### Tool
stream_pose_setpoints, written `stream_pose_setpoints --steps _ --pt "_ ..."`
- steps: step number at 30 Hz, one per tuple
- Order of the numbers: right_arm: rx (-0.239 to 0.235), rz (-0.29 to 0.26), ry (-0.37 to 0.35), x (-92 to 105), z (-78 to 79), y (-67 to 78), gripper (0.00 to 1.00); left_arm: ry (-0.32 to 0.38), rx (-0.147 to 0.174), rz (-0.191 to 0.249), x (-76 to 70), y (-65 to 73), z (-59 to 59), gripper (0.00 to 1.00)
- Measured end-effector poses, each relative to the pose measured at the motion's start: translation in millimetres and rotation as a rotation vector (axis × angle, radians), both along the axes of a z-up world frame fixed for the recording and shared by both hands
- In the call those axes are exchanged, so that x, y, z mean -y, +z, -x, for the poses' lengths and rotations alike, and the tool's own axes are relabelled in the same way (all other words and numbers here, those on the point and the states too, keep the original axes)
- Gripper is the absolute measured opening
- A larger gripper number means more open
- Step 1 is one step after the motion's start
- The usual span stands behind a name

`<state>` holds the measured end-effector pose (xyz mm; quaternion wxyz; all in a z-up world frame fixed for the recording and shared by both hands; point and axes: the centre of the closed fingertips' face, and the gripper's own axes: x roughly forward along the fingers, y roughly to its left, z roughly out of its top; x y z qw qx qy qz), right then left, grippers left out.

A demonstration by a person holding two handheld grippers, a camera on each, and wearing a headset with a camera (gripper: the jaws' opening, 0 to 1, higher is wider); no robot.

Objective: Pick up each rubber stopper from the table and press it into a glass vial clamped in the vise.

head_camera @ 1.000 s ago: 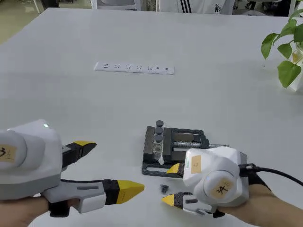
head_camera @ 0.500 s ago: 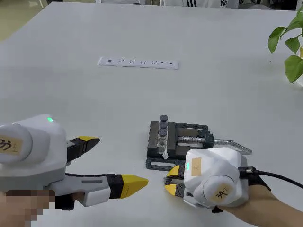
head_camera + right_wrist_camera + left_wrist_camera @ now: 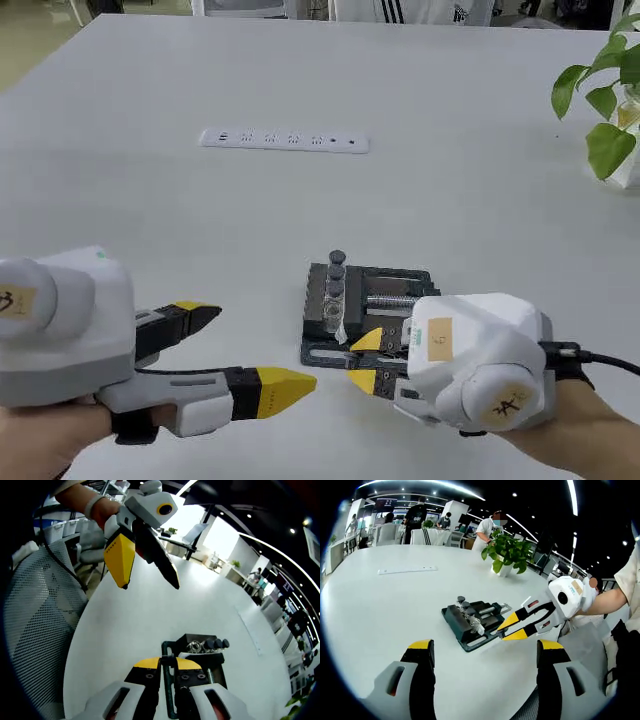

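head view looks down from above, both gripper views sit low and close, all sharing the vise (image 3: pixel 400 279).

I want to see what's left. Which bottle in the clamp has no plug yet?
The bottle at the row's end nearest the right gripper: its top is clear glass, the other three have dark plugs.

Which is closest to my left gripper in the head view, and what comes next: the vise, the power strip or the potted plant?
From the left gripper:
1. Vise, just to its right, at the near part of the table.
2. Power strip, well beyond it, mid-table.
3. Potted plant, at the far right edge of the view.
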<state>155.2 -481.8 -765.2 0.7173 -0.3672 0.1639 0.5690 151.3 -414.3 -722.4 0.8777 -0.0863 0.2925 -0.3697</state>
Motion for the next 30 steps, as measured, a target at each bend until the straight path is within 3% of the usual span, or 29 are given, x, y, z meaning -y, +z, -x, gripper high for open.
stream_pose_setpoints --steps 4,8,11,15,18,20,23,25,30 --pt "0.078 -0.007 0.020 5.4 -2.3 27.8 0.05 -0.014 0.009 0.047 10.4 11.8 -6.6 0.79" --pt "0.163 -0.034 0.035 7.8 -4.2 62.4 0.05 -0.068 -0.016 0.159 30.0 33.7 -9.4 0.71" --pt "0.234 -0.051 0.049 8.0 -5.8 86.8 0.05 -0.113 -0.024 0.194 41.1 46.0 -12.8 0.58" --pt "0.303 -0.056 0.069 9.2 -5.6 111.9 0.05 -0.139 -0.039 0.271 56.5 65.4 -20.9 0.52" --pt "0.338 -0.051 0.076 10.8 -6.3 122.7 0.05 -0.170 -0.054 0.329 65.3 77.2 -22.8 0.43" --pt "0.371 -0.041 0.075 12.3 -8.2 127.9 0.05 -0.181 -0.059 0.338 71.3 81.8 -23.9 0.38" --pt "0.388 -0.046 0.072 13.2 -9.4 132.6 0.05 -0.209 -0.068 0.356 80.0 86.7 -21.5 0.35" --pt "0.396 -0.047 0.076 13.2 -8.8 134.6 0.05 -0.214 -0.091 0.387 84.5 89.8 -20.5 0.31" --pt "0.426 -0.043 0.086 13.6 -8.9 139.5 0.05 -0.219 -0.102 0.422 90.0 95.9 -19.5 0.19"
